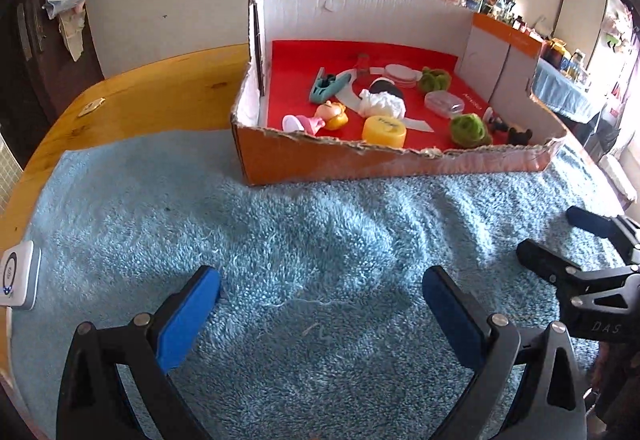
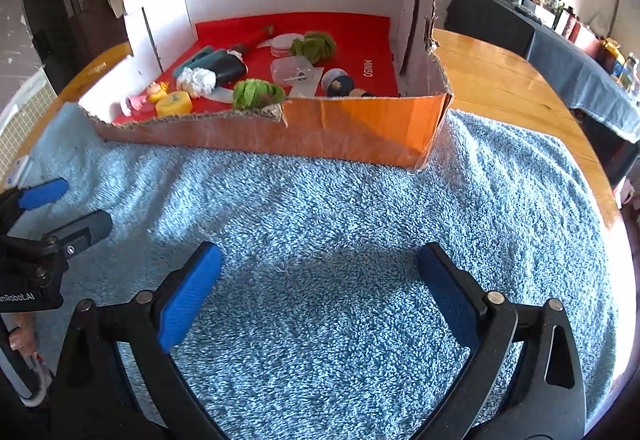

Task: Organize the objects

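Box: the orange cardboard box [image 1: 340,160] sat on the blue towel [image 1: 280,240], its torn front wall low and facing both grippers, its tall white back wall away from them.
Contents: the small things lay on the red floor inside — a yellow cap [image 1: 384,130] just behind the front wall, a pink doll [image 1: 316,118] beside it, a teal clip [image 1: 330,86] further back, two green pom-poms [image 2: 258,94], a clear case [image 1: 444,103], a white wad [image 1: 382,103] in the middle.
Long axis: the box ran side to side across both views; the clip lay slantwise, one end toward the back wall.
Outside the box: nothing loose showed on the towel, so the sorting looked close to finished or not yet begun — I could not tell which.
Left gripper [image 1: 320,304]: fingers spread wide, nothing between them, low over the towel, the box ahead and slightly right.
Right gripper [image 2: 320,292]: fingers spread wide, nothing between them, the box ahead and slightly left.
Nearer hand: judged about even; the cap and doll lay toward the left gripper's side, the dark figure [image 2: 340,84] toward the right's.
Table: wood [image 2: 500,72] showed beyond the towel.
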A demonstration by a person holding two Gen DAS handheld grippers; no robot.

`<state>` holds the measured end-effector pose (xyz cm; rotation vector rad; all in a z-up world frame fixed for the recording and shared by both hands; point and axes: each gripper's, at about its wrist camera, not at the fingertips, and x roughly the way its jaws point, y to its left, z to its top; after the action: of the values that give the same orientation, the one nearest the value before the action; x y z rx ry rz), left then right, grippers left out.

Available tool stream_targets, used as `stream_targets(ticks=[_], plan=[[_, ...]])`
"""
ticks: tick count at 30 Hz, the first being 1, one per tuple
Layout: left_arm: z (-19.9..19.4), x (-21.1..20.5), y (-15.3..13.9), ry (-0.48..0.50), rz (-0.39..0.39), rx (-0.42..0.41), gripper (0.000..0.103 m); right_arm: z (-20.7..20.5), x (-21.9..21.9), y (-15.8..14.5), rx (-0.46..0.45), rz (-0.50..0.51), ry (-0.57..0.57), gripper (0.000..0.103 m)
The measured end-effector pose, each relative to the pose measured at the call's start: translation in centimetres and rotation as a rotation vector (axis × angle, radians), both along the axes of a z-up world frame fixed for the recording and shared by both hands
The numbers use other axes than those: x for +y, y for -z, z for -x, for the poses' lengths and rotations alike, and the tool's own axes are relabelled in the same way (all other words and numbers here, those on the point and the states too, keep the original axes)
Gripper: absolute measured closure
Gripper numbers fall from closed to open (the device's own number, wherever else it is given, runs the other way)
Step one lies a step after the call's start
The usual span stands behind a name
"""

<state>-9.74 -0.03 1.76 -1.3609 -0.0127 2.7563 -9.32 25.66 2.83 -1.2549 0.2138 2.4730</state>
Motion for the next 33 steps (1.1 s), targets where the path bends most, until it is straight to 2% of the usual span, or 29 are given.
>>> stream_targets(ticks=[3, 33], plan=[[0.00, 0.30, 0.14, -0.001, 0.029, 0.000, 0.000, -0.08, 0.13, 0.07, 0.002, 0.003, 0.011, 0.000], [0.01, 0.24, 0.33, -0.048, 0.039, 0.014, 0.000, -0.29, 0.02, 0.15, 0.007, -0.004, 0.030, 0.000]])
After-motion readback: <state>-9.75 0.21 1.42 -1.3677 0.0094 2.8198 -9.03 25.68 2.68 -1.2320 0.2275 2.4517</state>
